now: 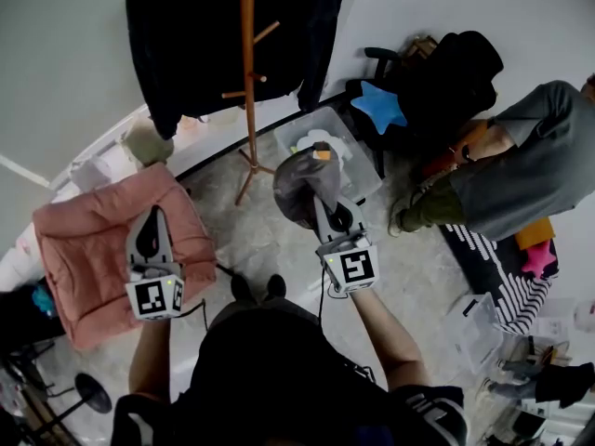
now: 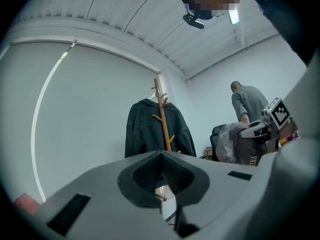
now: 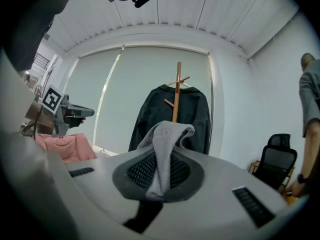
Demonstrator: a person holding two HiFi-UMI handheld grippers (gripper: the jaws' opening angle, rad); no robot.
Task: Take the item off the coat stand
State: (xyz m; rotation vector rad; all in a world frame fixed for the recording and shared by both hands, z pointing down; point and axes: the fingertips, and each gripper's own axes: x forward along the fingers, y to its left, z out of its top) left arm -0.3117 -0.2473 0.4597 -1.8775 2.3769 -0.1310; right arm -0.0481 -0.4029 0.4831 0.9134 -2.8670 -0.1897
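A wooden coat stand (image 1: 247, 82) stands by the wall with a dark jacket (image 1: 200, 35) hanging on it. My right gripper (image 1: 324, 190) is in front of the stand, clear of it, and shut on a grey garment (image 1: 299, 184). In the right gripper view the grey cloth (image 3: 165, 139) is pinched between the pads and bunches over the gripper (image 3: 160, 170); the stand (image 3: 176, 91) and jacket (image 3: 150, 114) are beyond. My left gripper (image 1: 152, 216) is off to the left over a pink seat, shut and empty (image 2: 162, 176). The left gripper view shows the stand (image 2: 162, 119).
A pink cushioned seat (image 1: 93, 240) lies at the left. A clear plastic bin (image 1: 358, 161) sits right of the stand's base. A black office chair with a blue star cushion (image 1: 379, 105) is behind it. A person (image 1: 521, 156) stands at the right.
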